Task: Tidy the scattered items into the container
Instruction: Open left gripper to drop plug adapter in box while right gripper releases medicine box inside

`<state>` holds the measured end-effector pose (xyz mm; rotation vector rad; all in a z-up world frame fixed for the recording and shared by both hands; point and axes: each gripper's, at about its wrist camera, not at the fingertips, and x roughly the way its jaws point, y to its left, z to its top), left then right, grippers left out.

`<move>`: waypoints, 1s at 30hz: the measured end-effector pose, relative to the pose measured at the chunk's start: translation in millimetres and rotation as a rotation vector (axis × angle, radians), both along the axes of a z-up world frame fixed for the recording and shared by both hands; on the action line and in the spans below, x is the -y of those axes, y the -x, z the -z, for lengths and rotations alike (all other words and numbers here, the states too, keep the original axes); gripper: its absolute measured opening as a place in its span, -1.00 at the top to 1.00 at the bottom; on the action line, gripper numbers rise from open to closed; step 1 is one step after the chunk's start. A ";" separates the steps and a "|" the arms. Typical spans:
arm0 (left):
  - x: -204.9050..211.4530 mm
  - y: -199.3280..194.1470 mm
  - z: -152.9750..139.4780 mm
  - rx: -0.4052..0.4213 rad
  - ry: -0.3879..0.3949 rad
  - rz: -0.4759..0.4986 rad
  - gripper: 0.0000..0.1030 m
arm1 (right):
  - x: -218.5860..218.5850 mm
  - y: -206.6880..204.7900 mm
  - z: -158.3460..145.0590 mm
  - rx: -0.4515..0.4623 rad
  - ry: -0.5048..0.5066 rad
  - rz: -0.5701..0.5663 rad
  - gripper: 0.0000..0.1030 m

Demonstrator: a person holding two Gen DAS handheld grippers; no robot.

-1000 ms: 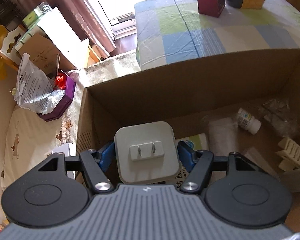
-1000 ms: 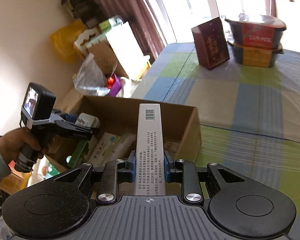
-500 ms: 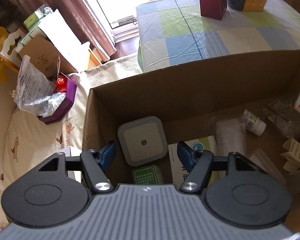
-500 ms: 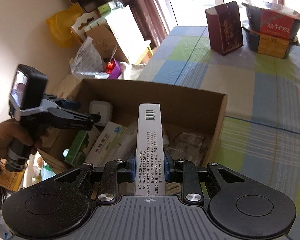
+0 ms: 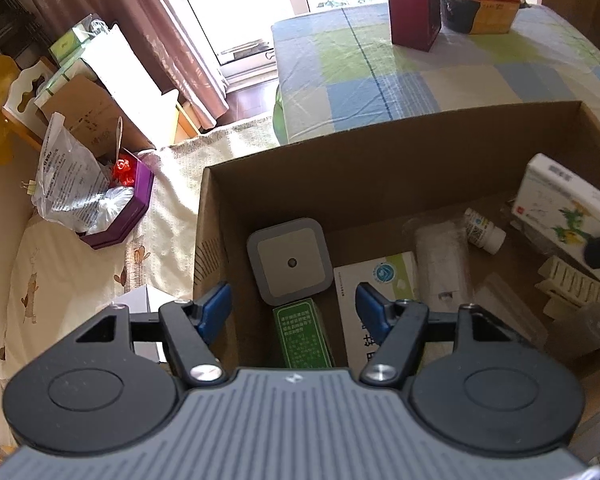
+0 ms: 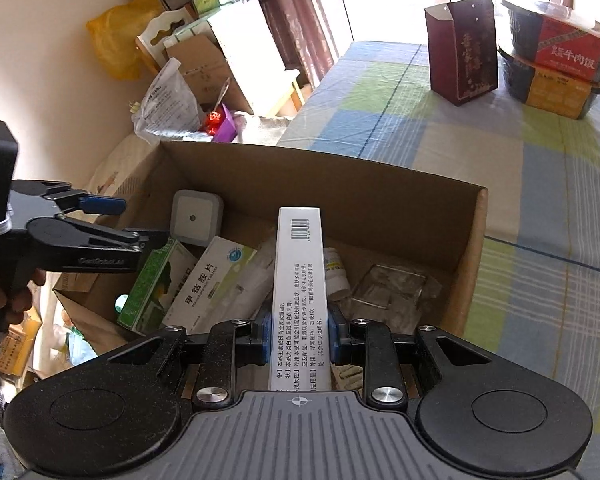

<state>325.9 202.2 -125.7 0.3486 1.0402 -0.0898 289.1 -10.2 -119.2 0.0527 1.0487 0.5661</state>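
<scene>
Released since a second ago, the white plug-in night light (image 5: pixel 288 261) is now seen lying face up on the floor of the cardboard box (image 5: pixel 380 148), in its far left corner, where earlier it was clamped between the blue pads with its prongs showing; the left gripper (image 5: pixel 292 308) is now held wide and bare above the box's left end, over a green carton (image 5: pixel 303 333) and a white medicine box (image 5: pixel 374 300). Over the same second the right gripper (image 6: pixel 296 334) has been brought from beside the box to above its middle, and it is shut on a long white carton (image 6: pixel 300 292) with a barcode at its far end, which reaches out over the contents. A small pill bottle (image 5: pixel 483 230), a wrapped white roll (image 5: pixel 440 264) and clear plastic packs (image 6: pixel 392 284) are crowded beneath it. Trouble may be expected from that crowding: if the long carton is let go at this height, it may be tipped against the bottle or left propped on the far wall, with one end above the rim. A clash of the two grippers is also possible, since both are held over the same box. A maroon gift bag (image 6: pixel 462 50) and stacked noodle bowls (image 6: pixel 556 64) are left standing at the far edge of the checked tablecloth (image 6: pixel 540 184); whether these are meant for the box cannot be told.
</scene>
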 end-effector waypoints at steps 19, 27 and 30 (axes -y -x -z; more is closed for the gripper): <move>-8.0 18.9 -11.5 0.021 0.049 0.004 -0.27 | -22.6 -14.2 9.3 0.023 0.066 -0.035 0.45; -13.8 24.7 -11.1 0.021 0.067 -0.016 -0.30 | -35.4 -20.9 9.5 0.083 0.061 -0.045 0.38; -14.4 26.9 -11.1 0.020 0.077 -0.026 -0.45 | -40.8 -18.5 7.3 0.127 0.060 -0.053 -0.68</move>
